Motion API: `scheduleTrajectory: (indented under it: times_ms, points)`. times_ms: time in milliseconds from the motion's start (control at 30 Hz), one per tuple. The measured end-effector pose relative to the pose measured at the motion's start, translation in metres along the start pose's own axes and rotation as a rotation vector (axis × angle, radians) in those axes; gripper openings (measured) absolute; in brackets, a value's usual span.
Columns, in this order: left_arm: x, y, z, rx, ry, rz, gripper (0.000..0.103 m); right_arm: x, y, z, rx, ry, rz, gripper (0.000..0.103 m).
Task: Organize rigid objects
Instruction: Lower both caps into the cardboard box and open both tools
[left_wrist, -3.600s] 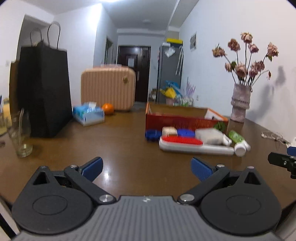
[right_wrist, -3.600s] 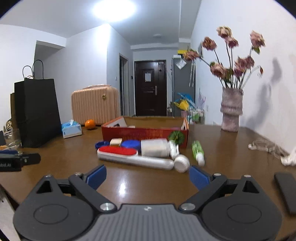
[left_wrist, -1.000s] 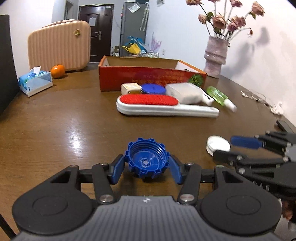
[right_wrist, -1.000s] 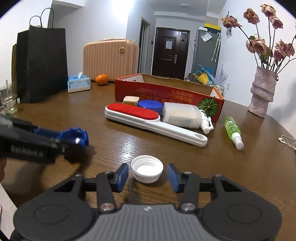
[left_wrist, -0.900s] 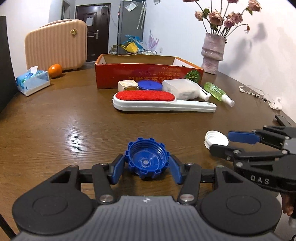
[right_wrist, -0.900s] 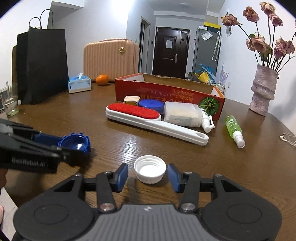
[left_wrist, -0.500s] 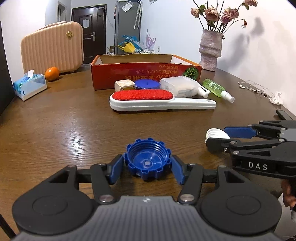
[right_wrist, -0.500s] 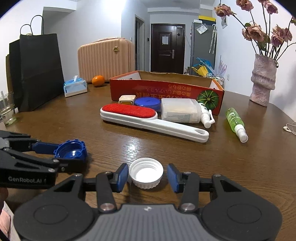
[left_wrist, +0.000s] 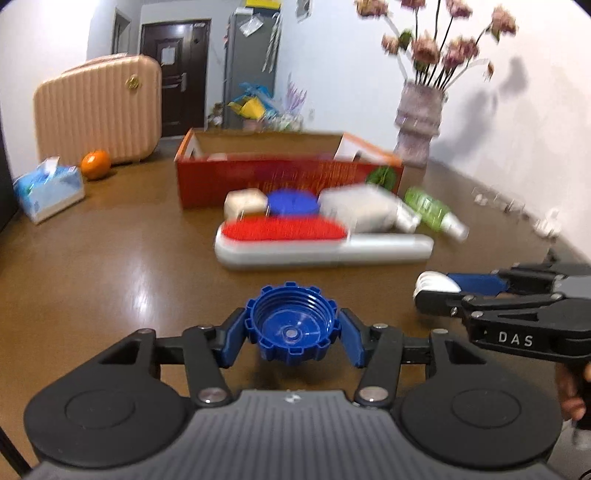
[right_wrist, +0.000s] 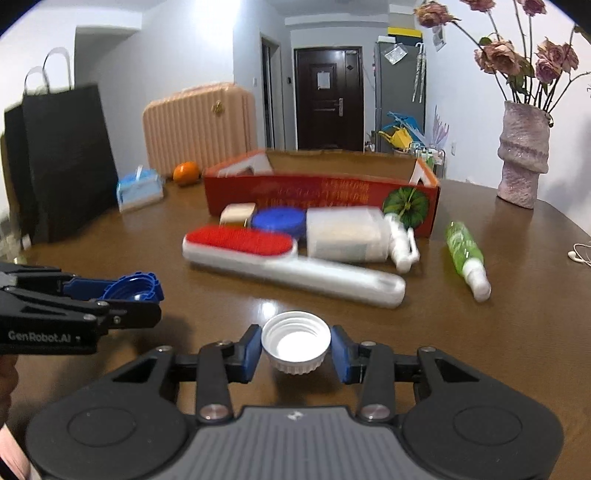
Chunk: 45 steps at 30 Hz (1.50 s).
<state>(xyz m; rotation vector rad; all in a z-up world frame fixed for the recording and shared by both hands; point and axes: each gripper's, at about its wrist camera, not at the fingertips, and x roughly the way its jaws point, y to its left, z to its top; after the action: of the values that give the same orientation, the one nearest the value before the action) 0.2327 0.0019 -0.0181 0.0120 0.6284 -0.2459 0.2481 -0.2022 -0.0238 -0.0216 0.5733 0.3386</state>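
Note:
My left gripper (left_wrist: 291, 334) is shut on a blue notched bottle cap (left_wrist: 291, 328), held open side up above the brown table (left_wrist: 110, 266). My right gripper (right_wrist: 294, 349) is shut on a white ribbed cap (right_wrist: 295, 341), also lifted. Each gripper shows in the other view: the right gripper (left_wrist: 439, 290) with the white cap (left_wrist: 434, 282), the left gripper (right_wrist: 140, 291) with the blue cap (right_wrist: 135, 286). Ahead stands an open red cardboard box (left_wrist: 288, 173) (right_wrist: 321, 184). In front of it lie a red-and-white lint brush (right_wrist: 291, 264), a white pump bottle (right_wrist: 354, 234), a blue lid (right_wrist: 279, 219) and a green spray bottle (right_wrist: 465, 254).
A pink vase with dried flowers (right_wrist: 522, 162) stands at the right. A black paper bag (right_wrist: 62, 162), a tissue pack (right_wrist: 140, 190), an orange (right_wrist: 186, 171) and a beige suitcase (right_wrist: 199, 129) are at the left back. Earphone cable (right_wrist: 580, 253) lies at the right edge.
Both grippers have risen off the table with their caps and moved forward toward the red box. The caps stay clamped as before.

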Motion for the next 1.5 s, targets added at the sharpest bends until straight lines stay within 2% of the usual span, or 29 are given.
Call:
scheduleTrajectory:
  times_ms: [167, 233, 333, 433, 500, 567, 633, 800, 933, 1000, 1067, 1133, 1233, 1300, 1367, 1433, 1500]
  points:
    - [0.006, 0.016, 0.05, -0.011, -0.068, -0.098, 0.054, 0.011, -0.02, 0.05, -0.045, -0.046, 0.012, 0.039]
    - [0.015, 0.022, 0.083, 0.006, -0.098, -0.122, 0.054, 0.019, -0.031, 0.08, -0.075, -0.077, 0.002, 0.039]
    - [0.045, 0.03, 0.139, 0.02, -0.105, -0.112, 0.054, 0.049, -0.054, 0.132, -0.055, -0.082, 0.051, 0.039]
    - [0.098, 0.038, 0.195, -0.001, -0.069, -0.086, 0.054, 0.112, -0.08, 0.183, 0.003, -0.014, 0.075, 0.039]
    - [0.142, 0.039, 0.221, -0.007, -0.046, -0.03, 0.054, 0.165, -0.095, 0.21, 0.043, 0.069, 0.059, 0.039]
    - [0.194, 0.043, 0.243, -0.026, 0.031, 0.008, 0.054, 0.211, -0.109, 0.226, 0.068, 0.14, 0.043, 0.039]
    - [0.239, 0.049, 0.261, -0.088, 0.105, 0.034, 0.054, 0.258, -0.122, 0.239, 0.096, 0.234, 0.039, 0.039]
    - [0.31, 0.053, 0.28, -0.05, 0.19, 0.095, 0.055, 0.329, -0.123, 0.253, -0.004, 0.339, -0.029, 0.039]
    - [0.347, 0.06, 0.284, -0.008, 0.244, 0.152, 0.055, 0.358, -0.122, 0.259, -0.055, 0.39, -0.081, 0.04]
    - [0.358, 0.064, 0.285, -0.018, 0.295, 0.124, 0.056, 0.364, -0.12, 0.26, -0.058, 0.406, -0.061, 0.039]
    - [0.359, 0.068, 0.284, -0.028, 0.309, 0.104, 0.058, 0.366, -0.114, 0.263, -0.075, 0.4, -0.078, 0.044]
    - [0.358, 0.07, 0.284, -0.038, 0.306, 0.107, 0.068, 0.36, -0.112, 0.265, -0.078, 0.381, -0.086, 0.048]
    - [0.348, 0.073, 0.286, -0.031, 0.271, 0.12, 0.068, 0.339, -0.117, 0.27, -0.045, 0.352, -0.067, 0.059]
    - [0.334, 0.074, 0.287, -0.034, 0.261, 0.123, 0.07, 0.316, -0.117, 0.277, -0.046, 0.328, -0.07, 0.059]
    - [0.312, 0.075, 0.292, -0.039, 0.243, 0.118, 0.075, 0.284, -0.114, 0.285, -0.056, 0.283, -0.087, 0.066]
    - [0.28, 0.071, 0.296, -0.014, 0.195, 0.148, 0.078, 0.251, -0.113, 0.286, -0.052, 0.227, -0.093, 0.075]
    - [0.243, 0.065, 0.297, 0.015, 0.125, 0.187, 0.078, 0.214, -0.111, 0.284, -0.042, 0.188, -0.081, 0.076]
